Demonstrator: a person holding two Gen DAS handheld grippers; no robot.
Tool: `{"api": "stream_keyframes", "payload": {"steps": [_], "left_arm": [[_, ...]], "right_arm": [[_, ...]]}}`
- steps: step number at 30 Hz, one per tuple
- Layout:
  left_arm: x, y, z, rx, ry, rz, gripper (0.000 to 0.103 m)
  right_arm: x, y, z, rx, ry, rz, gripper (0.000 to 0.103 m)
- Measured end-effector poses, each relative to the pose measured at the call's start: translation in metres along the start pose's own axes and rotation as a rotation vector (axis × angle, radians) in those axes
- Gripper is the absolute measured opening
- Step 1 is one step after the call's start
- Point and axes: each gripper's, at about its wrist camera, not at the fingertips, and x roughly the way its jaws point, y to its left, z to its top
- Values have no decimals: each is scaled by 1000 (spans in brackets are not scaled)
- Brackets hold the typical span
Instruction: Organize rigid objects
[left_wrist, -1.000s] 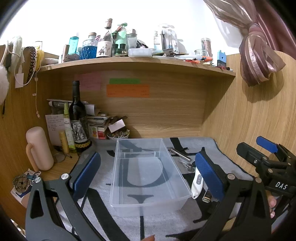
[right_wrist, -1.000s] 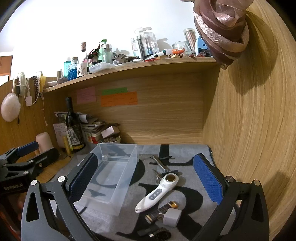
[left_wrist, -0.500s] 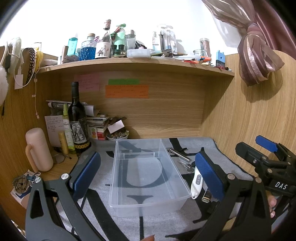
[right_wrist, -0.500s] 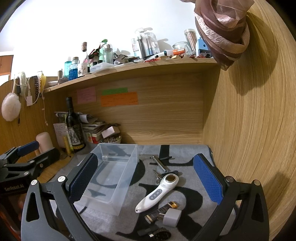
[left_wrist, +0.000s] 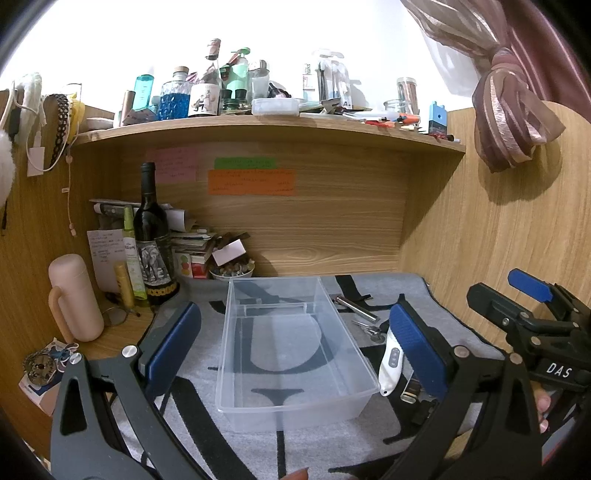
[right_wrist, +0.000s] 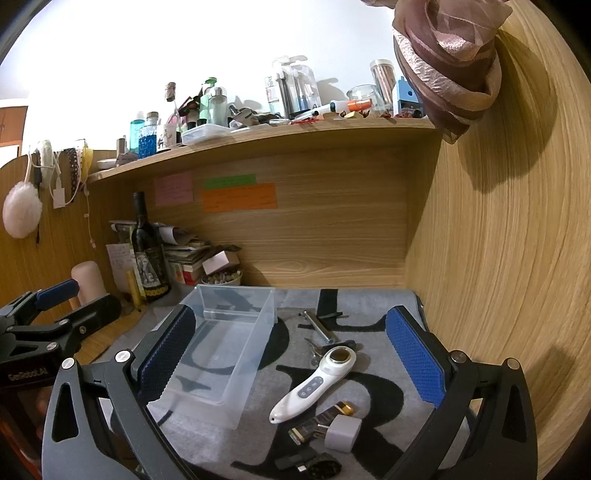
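A clear plastic bin (left_wrist: 291, 347) (right_wrist: 225, 350) stands empty on the grey patterned mat (right_wrist: 369, 321). Right of it lie a white handheld device (right_wrist: 316, 384) (left_wrist: 390, 363), a metal cylinder (right_wrist: 318, 326) (left_wrist: 356, 308), keys (right_wrist: 314, 349), a white plug adapter (right_wrist: 341, 432), a small gold-capped item (right_wrist: 341, 409) and a dark watch-like item (right_wrist: 323, 469). My left gripper (left_wrist: 293, 347) is open and empty, held over the bin. My right gripper (right_wrist: 290, 363) is open and empty above the loose items. Each gripper shows in the other's view: the right (left_wrist: 535, 321), the left (right_wrist: 44, 317).
At the back left stand a wine bottle (left_wrist: 153, 236), a pink mug (left_wrist: 74, 299), stacked books and a small bowl (left_wrist: 232, 271). A cluttered shelf (left_wrist: 266, 127) runs overhead. A wooden side wall (right_wrist: 498, 258) closes the right, with a tied curtain (right_wrist: 447, 66) above.
Both views have shifted very slightly; both grippers stay open and the objects on the mat have not moved.
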Motion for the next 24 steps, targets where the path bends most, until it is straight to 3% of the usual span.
{"api": "stream_keyframes", "payload": {"steps": [19,24], "left_arm": [[2,-4,2,1,-4,-7,103],[2,0,0,2,-3,-44,103]], "right_arm": [[1,0,1,-9,2,6,103],[5,1,1,-15,8,12,103]]}}
